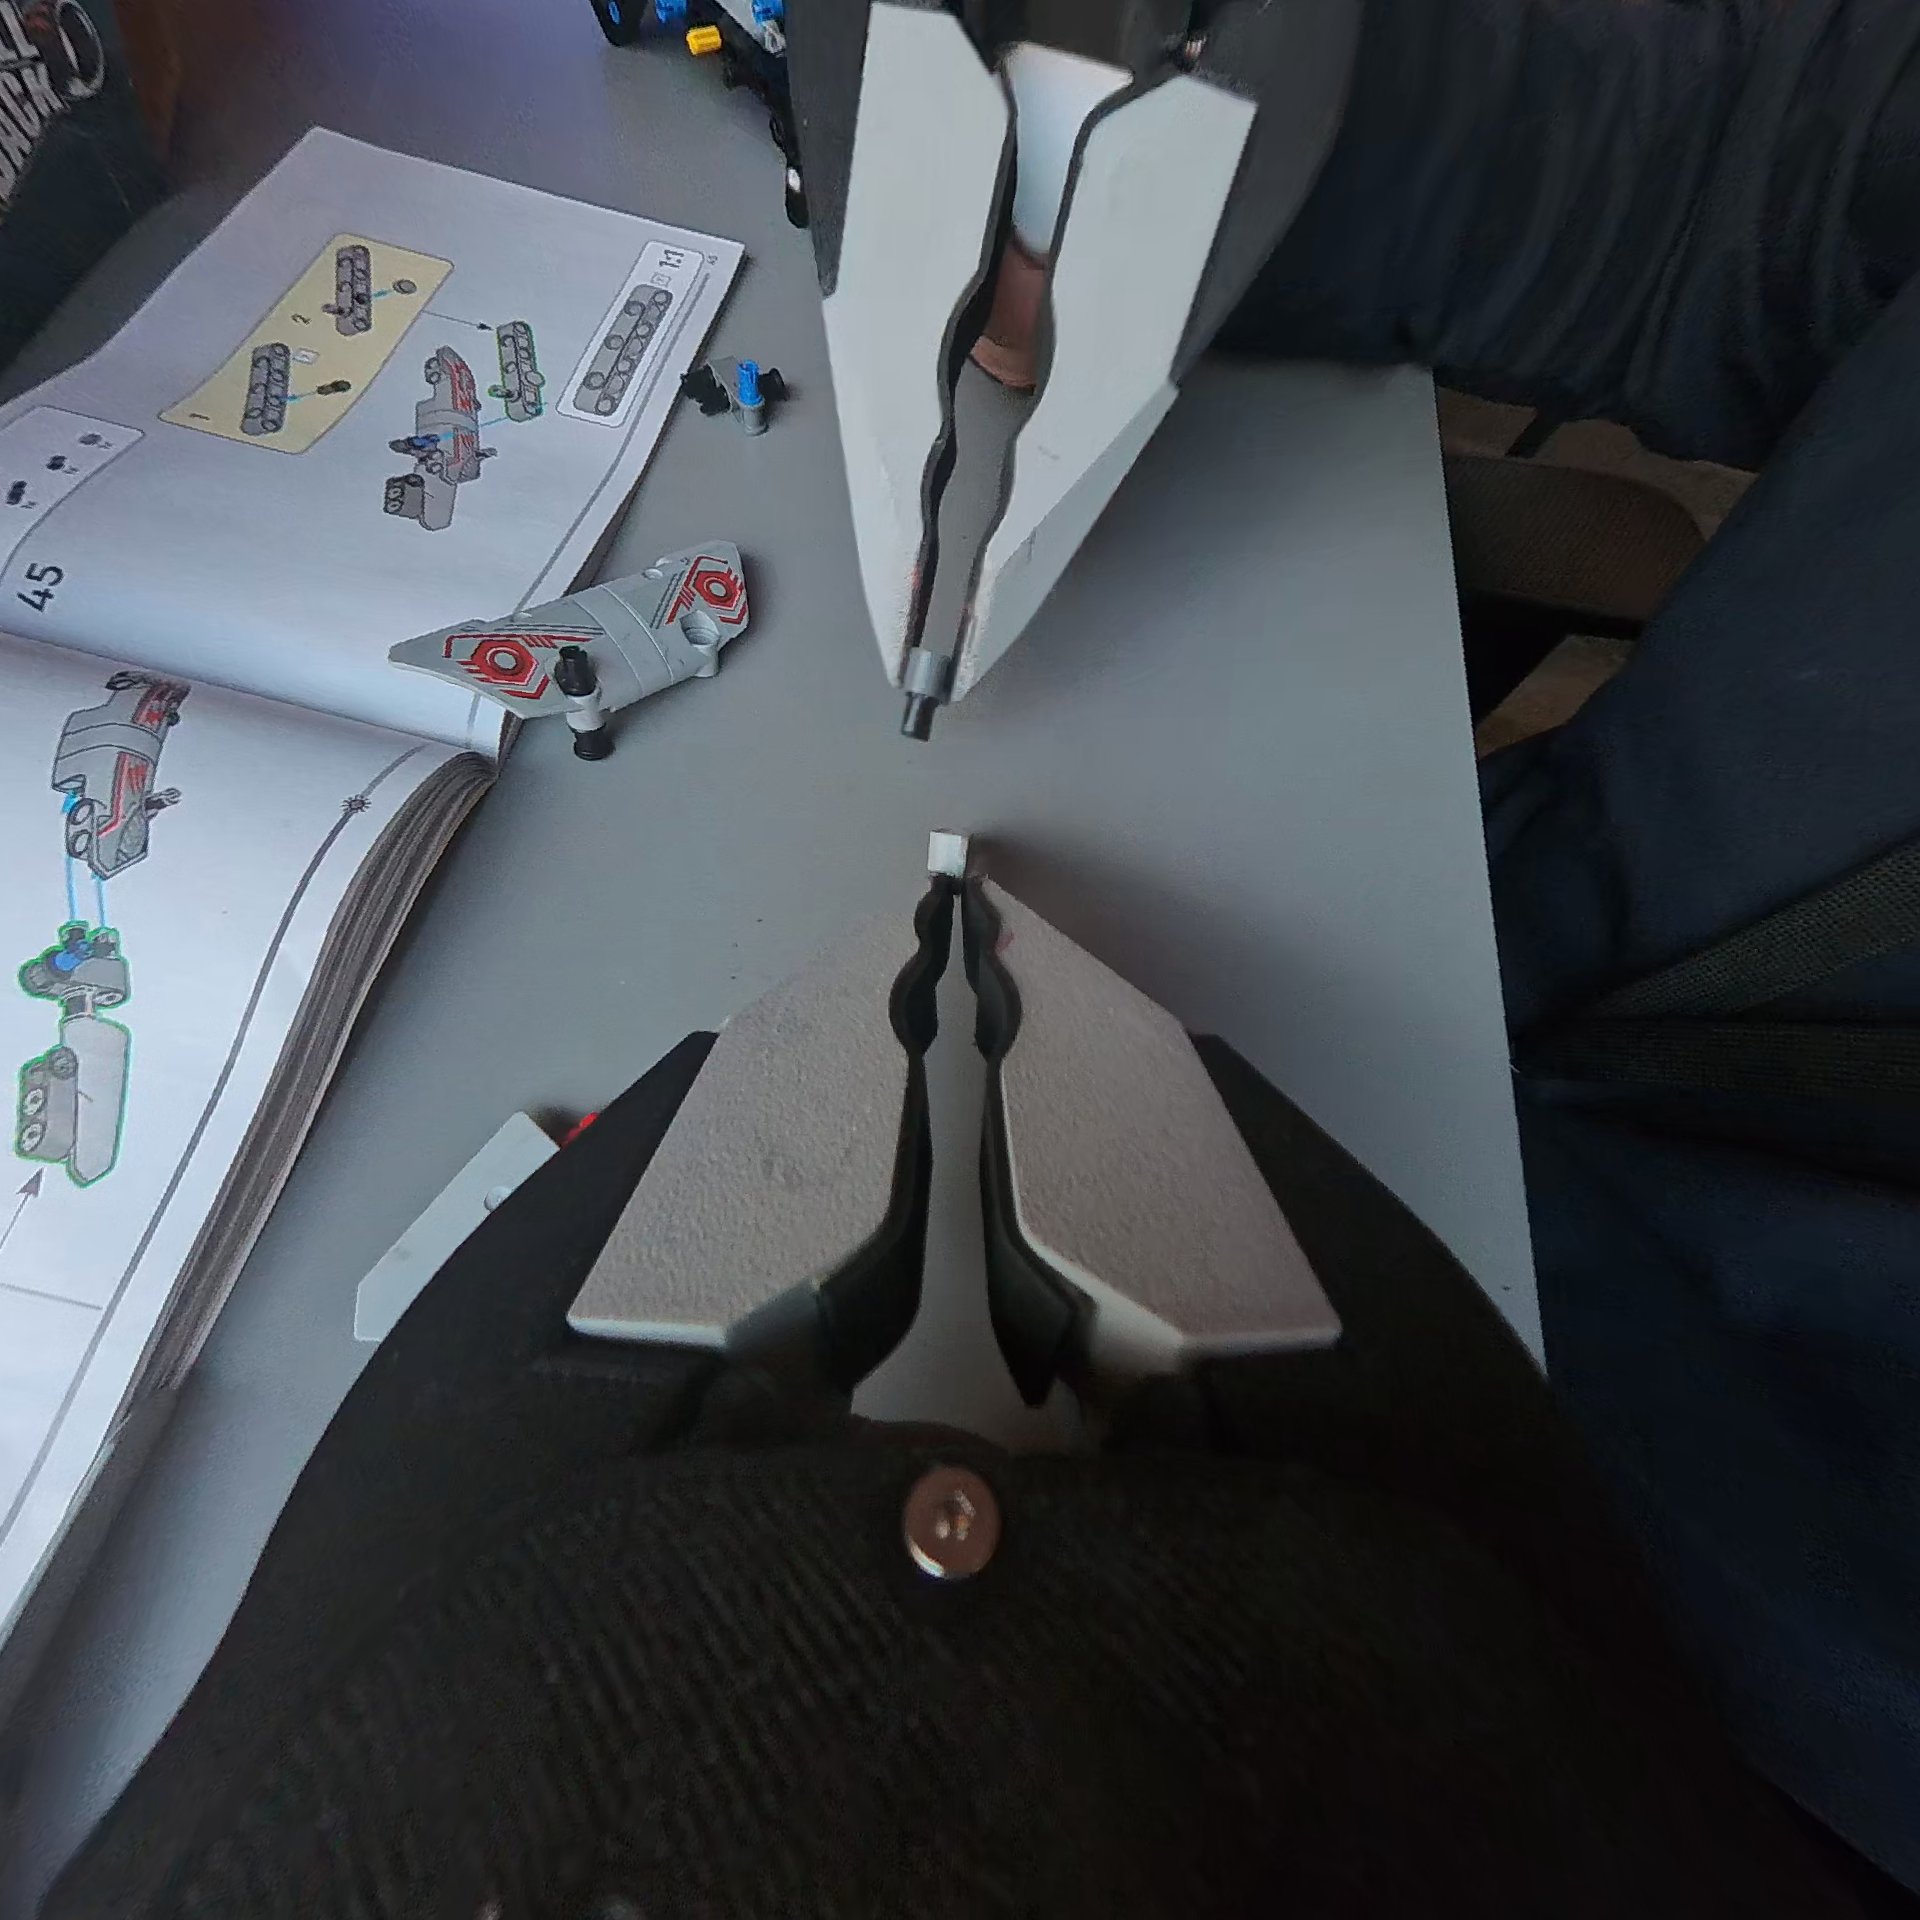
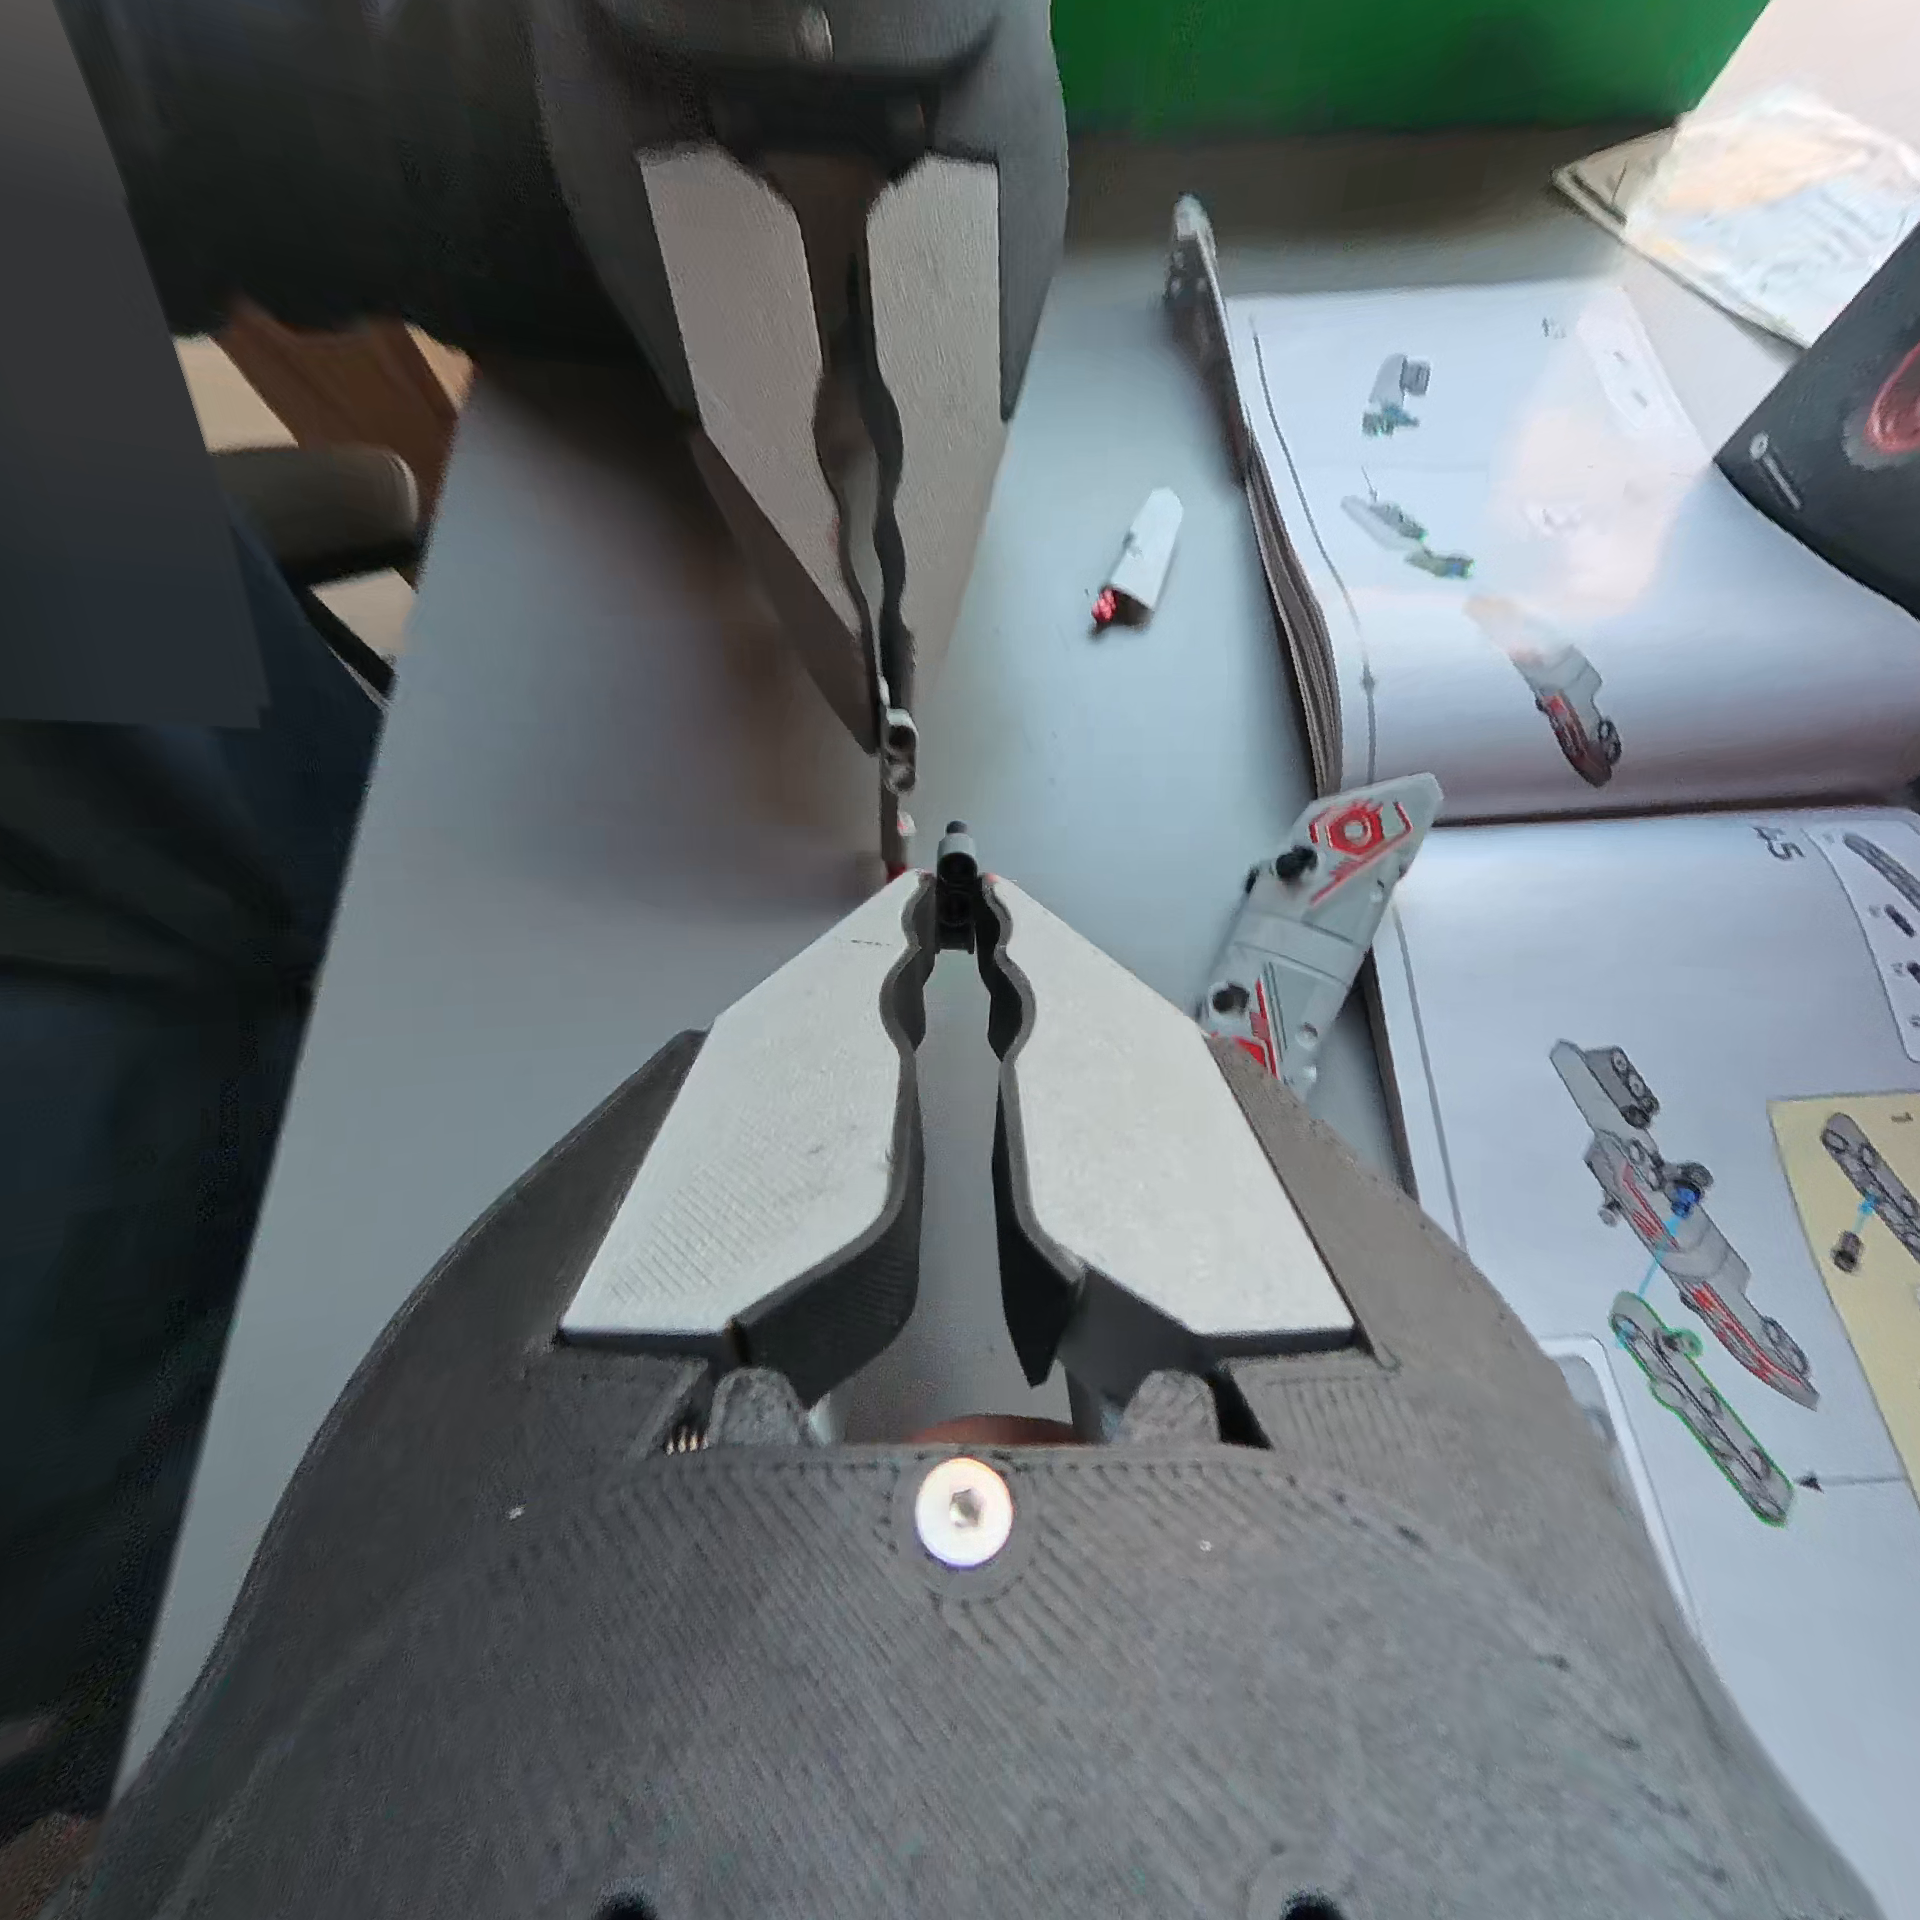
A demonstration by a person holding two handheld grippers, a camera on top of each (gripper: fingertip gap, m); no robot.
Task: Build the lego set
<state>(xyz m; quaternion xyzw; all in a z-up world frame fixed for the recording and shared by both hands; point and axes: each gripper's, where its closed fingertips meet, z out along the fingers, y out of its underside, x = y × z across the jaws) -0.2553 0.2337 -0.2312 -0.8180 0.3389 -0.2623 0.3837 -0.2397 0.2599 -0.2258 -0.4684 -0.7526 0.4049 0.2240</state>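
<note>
Left wrist view: the left gripper, at centre frame, is closed narrowly on a small light grey beam, seen end-on at its tips. The right gripper enters from the top of the frame, closed on a black pin whose free end points down at the beam. The two parts are near each other but apart, above the grey table.

In the right wrist view the pin is seen clamped at the tips of the right gripper, and the beam hangs just above it with its holes in view.

The step in hand is judged to be pin insertion. The pin must be aligned with one beam hole and pressed straight in. The printed wing panel lies at centre left, beside the open instruction booklet.
</note>
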